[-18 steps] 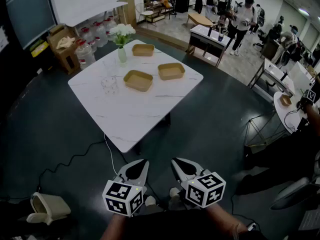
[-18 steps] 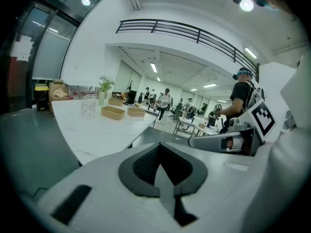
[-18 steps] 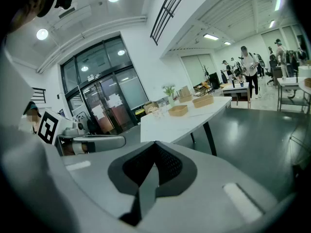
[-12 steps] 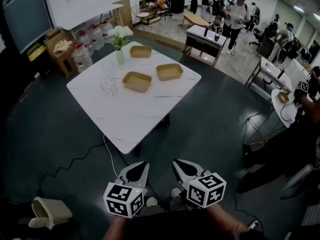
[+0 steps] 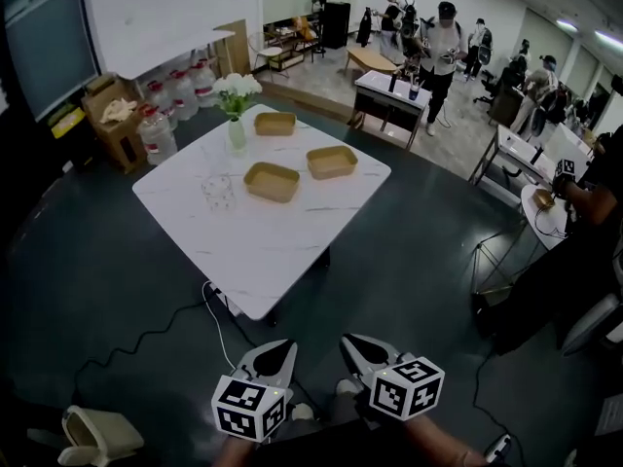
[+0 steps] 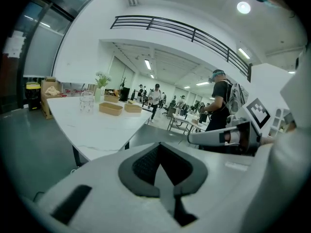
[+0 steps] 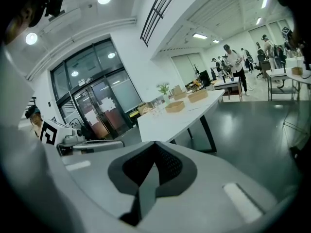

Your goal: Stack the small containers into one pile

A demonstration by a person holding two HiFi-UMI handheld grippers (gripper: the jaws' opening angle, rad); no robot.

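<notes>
Three shallow tan containers lie apart on the white table (image 5: 248, 251): one in the middle (image 5: 272, 181), one to its right (image 5: 332, 161), one at the far edge (image 5: 275, 123). Both grippers hang well short of the table, over the dark floor. My left gripper (image 5: 280, 346) and my right gripper (image 5: 350, 341) are shut with nothing between their fingers. In the left gripper view two containers (image 6: 111, 108) show far off on the table; the right gripper view shows them (image 7: 175, 106) small too.
A clear glass (image 5: 218, 192) and a vase of white flowers (image 5: 237, 95) stand on the table's left part. A white cable (image 5: 216, 309) runs on the floor below the near edge. A cardboard box (image 5: 115, 113) and water bottles stand at back left. People stand at desks to the right.
The view has shifted slightly; the table and grippers sit a bit lower in the frame. Both grippers remain shut and side by side.
</notes>
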